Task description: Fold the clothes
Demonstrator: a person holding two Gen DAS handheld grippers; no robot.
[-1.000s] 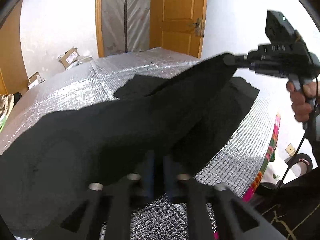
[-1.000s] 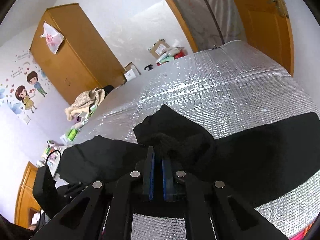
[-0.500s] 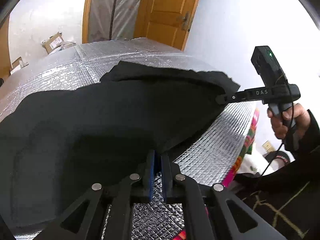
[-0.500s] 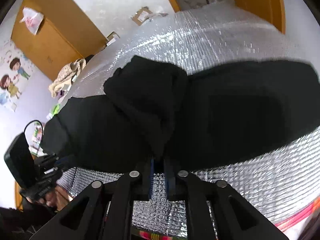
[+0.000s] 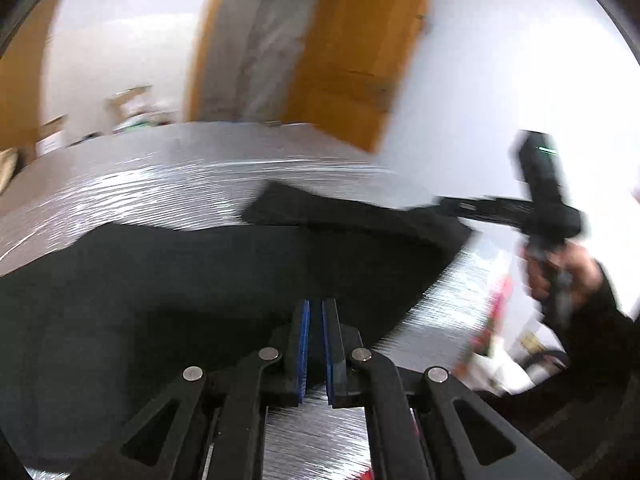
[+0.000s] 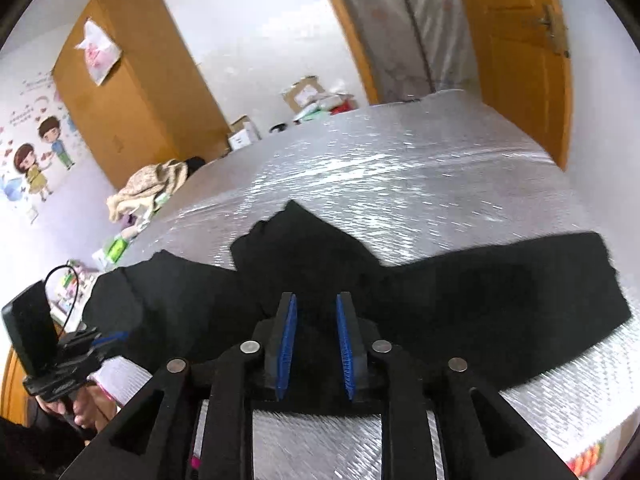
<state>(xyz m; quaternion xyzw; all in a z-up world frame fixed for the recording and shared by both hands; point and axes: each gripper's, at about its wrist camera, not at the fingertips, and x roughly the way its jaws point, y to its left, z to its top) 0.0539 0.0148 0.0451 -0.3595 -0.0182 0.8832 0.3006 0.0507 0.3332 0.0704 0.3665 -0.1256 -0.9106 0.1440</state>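
A black garment [image 6: 440, 312] lies spread across the near part of a silver quilted surface [image 6: 400, 168], with a raised, bunched fold [image 6: 296, 248] near its middle and a long flat panel running out to the right in the right wrist view. The left gripper [image 5: 318, 312] has its blue pads nearly together, a narrow slit between them, at the garment's near edge; whether cloth is pinched there cannot be told, as the view is blurred by motion. The right gripper [image 6: 316, 312] stands with a clear gap between its blue pads, over the black cloth and with nothing gripped. To carry the fold through well, a judgement from this view alone, the bunched part would need flattening and the near hem laid straight and parallel to the surface's edge before any further section is turned over, each gripper taking one layer at a corner rather than a thick wad. Compared with the frames half a second earlier, the right gripper's pads, then closed on the cloth, have parted and let it go; the garment, then held up off the surface, now rests on it, and the left camera has swung, smearing its view.
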